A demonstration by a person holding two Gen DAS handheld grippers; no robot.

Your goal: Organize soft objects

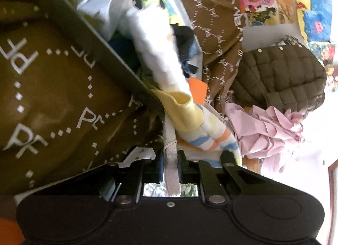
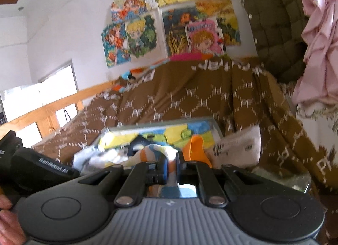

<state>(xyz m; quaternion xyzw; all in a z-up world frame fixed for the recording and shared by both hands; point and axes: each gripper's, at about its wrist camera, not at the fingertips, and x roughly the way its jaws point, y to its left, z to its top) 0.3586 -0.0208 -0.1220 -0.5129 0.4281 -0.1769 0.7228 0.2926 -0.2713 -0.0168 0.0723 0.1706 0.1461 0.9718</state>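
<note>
i hold two hand-held grippers over a bed. nearest in the left wrist view, my left gripper (image 1: 171,156) has its jaws pinched narrow on a thin whitish strip (image 1: 170,156), which looks like the edge of a fabric piece; i cannot tell what it belongs to. just right of it and touching lies a striped sock (image 1: 208,137) in white, blue and orange, with a pale yellow sock (image 1: 181,107) above it.

in the right wrist view, my right gripper (image 2: 171,167) is closed narrow on that same striped sock, its orange and white bands bunched between the blue pads (image 2: 165,169).

a little farther sits a grey box (image 2: 164,121) holding mixed socks and small cloths, with an orange piece (image 2: 196,148) at its right. it rests on a brown patterned bedspread (image 2: 190,97). farther right lie a dark quilted jacket (image 2: 274,23) and crumpled pink cloth (image 2: 319,40). cartoon posters (image 2: 169,27) cover the far wall.

i judge i am mid-step, sorting a sock at the box. the next move likely calls for carrying it clear without dragging its neighbours, then placing it neatly.
</note>
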